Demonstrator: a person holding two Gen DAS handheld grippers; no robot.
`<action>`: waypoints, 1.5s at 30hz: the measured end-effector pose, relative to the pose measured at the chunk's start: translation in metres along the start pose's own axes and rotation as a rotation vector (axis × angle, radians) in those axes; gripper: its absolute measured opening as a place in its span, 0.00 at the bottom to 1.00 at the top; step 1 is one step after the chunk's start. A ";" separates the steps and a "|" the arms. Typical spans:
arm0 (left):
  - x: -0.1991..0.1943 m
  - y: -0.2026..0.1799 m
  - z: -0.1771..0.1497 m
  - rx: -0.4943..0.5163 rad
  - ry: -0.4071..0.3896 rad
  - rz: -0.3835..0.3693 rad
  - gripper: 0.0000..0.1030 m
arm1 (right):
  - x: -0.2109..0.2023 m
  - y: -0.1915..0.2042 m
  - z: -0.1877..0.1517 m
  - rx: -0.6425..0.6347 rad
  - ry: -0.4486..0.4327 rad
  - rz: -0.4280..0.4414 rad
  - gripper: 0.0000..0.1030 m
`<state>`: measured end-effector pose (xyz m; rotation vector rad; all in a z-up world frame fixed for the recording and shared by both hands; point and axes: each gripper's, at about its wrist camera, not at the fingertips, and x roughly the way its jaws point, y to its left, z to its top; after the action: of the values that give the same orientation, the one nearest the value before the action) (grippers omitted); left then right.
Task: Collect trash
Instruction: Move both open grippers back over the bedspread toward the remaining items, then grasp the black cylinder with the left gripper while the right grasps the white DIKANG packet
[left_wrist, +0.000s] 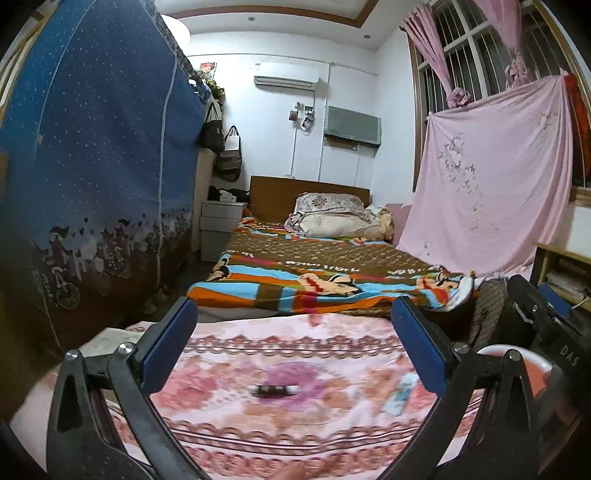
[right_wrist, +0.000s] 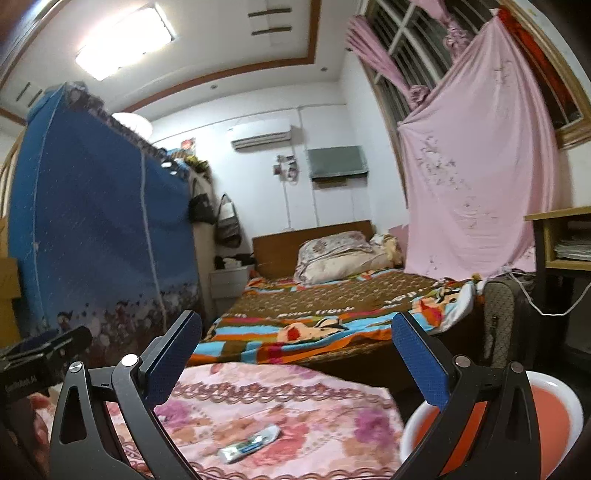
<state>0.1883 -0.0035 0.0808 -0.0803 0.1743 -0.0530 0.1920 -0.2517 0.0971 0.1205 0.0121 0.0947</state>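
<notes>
A small dark wrapper (left_wrist: 271, 390) lies blurred on the pink flowered cloth (left_wrist: 295, 343), between the fingers of my open, empty left gripper (left_wrist: 293, 343). A white and blue wrapper (left_wrist: 400, 393) lies to its right; it also shows in the right wrist view (right_wrist: 249, 444) on the same cloth (right_wrist: 288, 391). My right gripper (right_wrist: 295, 354) is open and empty above the cloth. An orange bin with a white rim (right_wrist: 554, 417) stands at the right, also in the left wrist view (left_wrist: 532, 369).
A bed with a striped cartoon blanket (left_wrist: 314, 273) lies beyond the cloth. A blue fabric wardrobe (left_wrist: 96, 166) stands on the left. A pink sheet (left_wrist: 491, 177) hangs by the window on the right. A wooden shelf (right_wrist: 565, 236) is at far right.
</notes>
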 end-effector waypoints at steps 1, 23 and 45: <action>0.002 0.004 -0.001 0.006 0.007 0.003 0.89 | 0.004 0.004 -0.002 -0.007 0.014 0.006 1.00; 0.108 0.040 -0.053 -0.082 0.561 -0.027 0.70 | 0.123 0.040 -0.093 -0.059 0.817 0.086 0.78; 0.137 0.009 -0.069 -0.006 0.683 -0.085 0.39 | 0.119 0.040 -0.094 -0.077 0.863 0.162 0.28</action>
<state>0.3119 -0.0078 -0.0109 -0.0732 0.8539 -0.1643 0.3052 -0.1896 0.0077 -0.0043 0.8601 0.3028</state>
